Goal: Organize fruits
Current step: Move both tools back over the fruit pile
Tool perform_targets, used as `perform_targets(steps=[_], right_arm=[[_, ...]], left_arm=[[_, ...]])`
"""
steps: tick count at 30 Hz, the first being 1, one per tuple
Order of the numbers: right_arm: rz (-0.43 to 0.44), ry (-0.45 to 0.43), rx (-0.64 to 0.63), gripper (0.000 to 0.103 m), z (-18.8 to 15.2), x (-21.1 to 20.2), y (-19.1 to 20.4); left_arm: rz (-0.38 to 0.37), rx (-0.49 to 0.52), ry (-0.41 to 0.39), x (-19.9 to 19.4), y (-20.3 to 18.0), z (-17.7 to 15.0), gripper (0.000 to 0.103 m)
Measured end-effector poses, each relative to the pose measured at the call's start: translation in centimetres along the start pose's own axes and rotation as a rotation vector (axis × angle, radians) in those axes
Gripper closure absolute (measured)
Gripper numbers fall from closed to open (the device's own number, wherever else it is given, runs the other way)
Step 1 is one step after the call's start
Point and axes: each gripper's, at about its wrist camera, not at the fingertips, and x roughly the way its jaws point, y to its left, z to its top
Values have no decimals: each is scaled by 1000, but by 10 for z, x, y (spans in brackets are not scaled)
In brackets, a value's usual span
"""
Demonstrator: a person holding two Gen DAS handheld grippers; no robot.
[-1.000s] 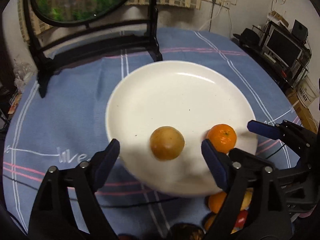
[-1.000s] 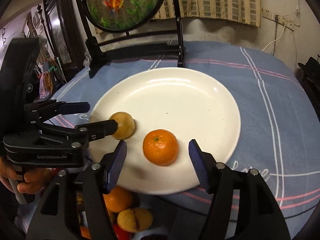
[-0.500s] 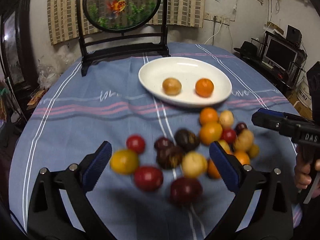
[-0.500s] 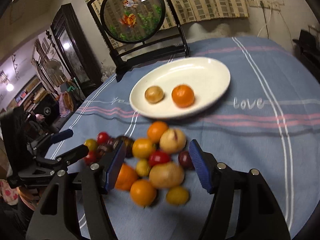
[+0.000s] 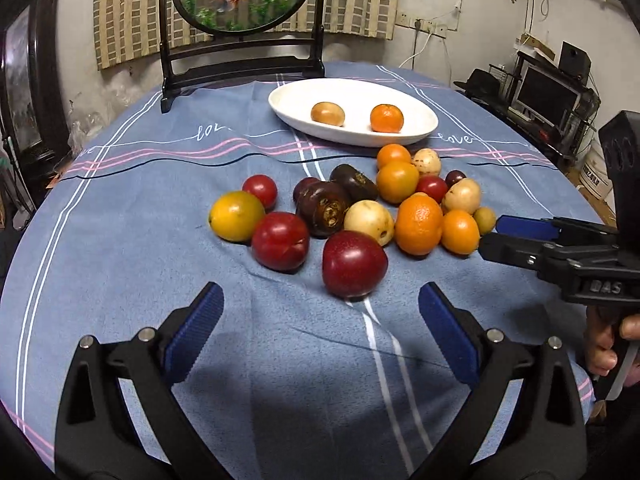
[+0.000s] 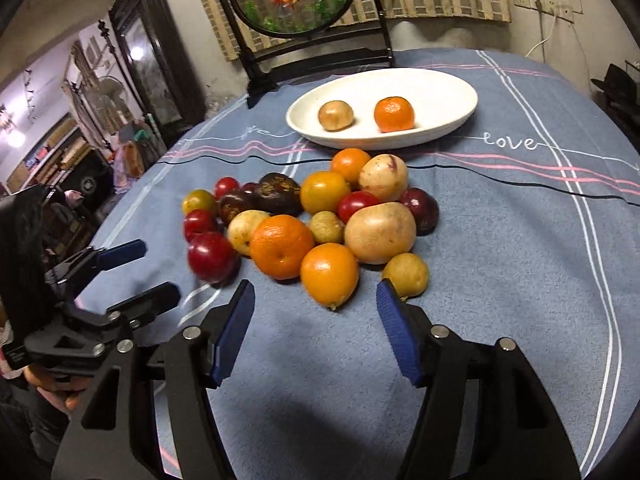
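Note:
A white plate (image 5: 352, 92) (image 6: 440, 92) at the far side holds a tan fruit (image 5: 328, 113) (image 6: 336, 115) and an orange (image 5: 386, 118) (image 6: 394, 114). In front of it lies a pile of several fruits on the blue cloth. My left gripper (image 5: 320, 308) (image 6: 160, 270) is open wide, just short of a dark red plum (image 5: 354, 262) (image 6: 212, 258). My right gripper (image 6: 315, 292) (image 5: 490, 236) is open with its jaws closing a little. A small orange fruit (image 6: 329, 274) (image 5: 460, 231) sits just ahead of its gap, untouched by the pads.
A round fish screen on a black stand (image 5: 240, 60) (image 6: 316, 56) stands behind the plate. A person's hand (image 5: 604, 344) holds the right gripper's handle. Bare cloth stretches to the right of the pile (image 6: 520, 240). Furniture and monitors (image 5: 548, 96) line the room's right side.
Both grippers have drawn back from over the plate to the near side of the fruit pile. The tan fruit and the orange stay on the plate. The left jaws have spread wider.

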Motion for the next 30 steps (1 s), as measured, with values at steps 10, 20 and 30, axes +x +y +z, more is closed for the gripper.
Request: perform_targets(steps=[10, 20, 30], right_arm=[[-34, 58, 12, 48, 2, 20, -2], [-99, 125, -39, 38, 7, 40, 8], [-16, 140, -38, 10, 10, 47, 12]], left_arm=[[-17, -20, 24, 5, 4, 3, 3], [-30, -32, 33, 8, 6, 4, 3], [-31, -56, 25, 7, 11, 3, 3]])
